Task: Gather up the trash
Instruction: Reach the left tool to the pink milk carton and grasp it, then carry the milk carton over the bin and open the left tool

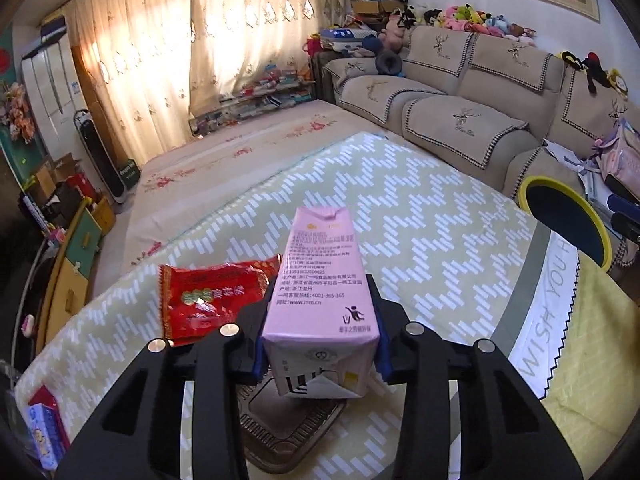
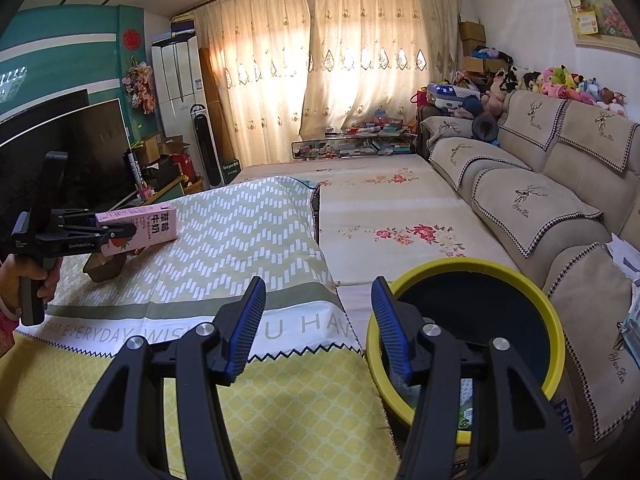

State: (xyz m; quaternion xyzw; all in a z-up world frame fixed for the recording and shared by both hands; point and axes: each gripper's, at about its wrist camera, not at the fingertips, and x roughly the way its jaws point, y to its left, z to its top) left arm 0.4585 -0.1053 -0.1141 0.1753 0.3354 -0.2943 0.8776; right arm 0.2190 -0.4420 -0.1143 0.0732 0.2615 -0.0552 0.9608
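My left claw (image 1: 320, 344) is clamped on the pink milk carton (image 1: 322, 280), held lengthwise above the zigzag-patterned desk (image 1: 440, 220). A red snack wrapper (image 1: 208, 300) lies on the desk just left of it. My right claw (image 2: 318, 320) stands apart, empty, beside the yellow-rimmed bin (image 2: 556, 320).

The left tool (image 1: 320, 344) points forward and downward over the counter (image 1: 440, 216), both blue pads pressed flat against the sides of a pink carton (image 1: 320, 292), which lies lengthwise between its black fingers and clear of the surface. A hand (image 2: 24, 280) wraps the handle beneath it, seen near the counter's left edge in the right wrist view. The right tool (image 2: 318, 320) hangs at the counter's near right corner, its ribbed blue pads spread apart with nothing between them.
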